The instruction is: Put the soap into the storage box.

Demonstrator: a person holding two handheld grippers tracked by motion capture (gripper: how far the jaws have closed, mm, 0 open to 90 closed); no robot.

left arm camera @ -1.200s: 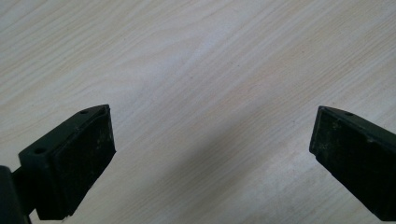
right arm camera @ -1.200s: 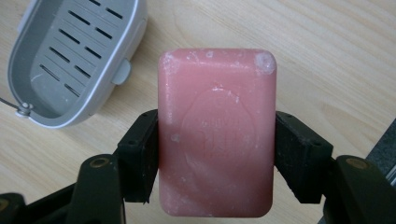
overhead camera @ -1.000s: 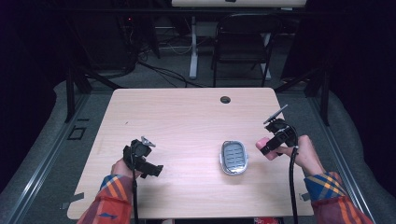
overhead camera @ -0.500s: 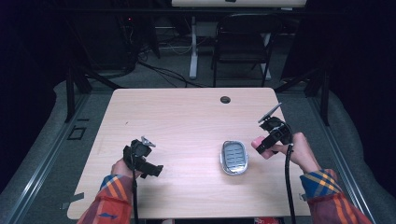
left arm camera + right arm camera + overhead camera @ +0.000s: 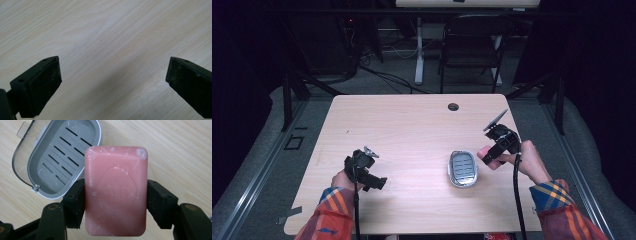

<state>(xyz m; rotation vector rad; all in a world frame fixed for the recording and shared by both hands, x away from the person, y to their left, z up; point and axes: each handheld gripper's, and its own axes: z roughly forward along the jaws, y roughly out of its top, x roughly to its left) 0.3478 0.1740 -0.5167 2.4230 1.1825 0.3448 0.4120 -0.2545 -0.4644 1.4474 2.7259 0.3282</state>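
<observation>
We had the right gripper [image 5: 115, 195] clamped on the pink rectangular soap bar [image 5: 115, 191], just right of the grey slotted plastic soap dish [image 5: 462, 168]. Left gripper [image 5: 113, 82] hung low w/ jaws apart over the pale wood table [image 5: 412, 125].

The bar of soap [image 5: 115, 191] is pink and rectangular with rounded corners, an oval stamp pressed into its broad face and pale flecks along its upper edge. It hangs above the table, just right of the soap dish [image 5: 462, 169], gripped by its two long sides. The soap dish is grey and oval with a slotted drain floor, empty, lying flat toward the table's right front corner.
</observation>
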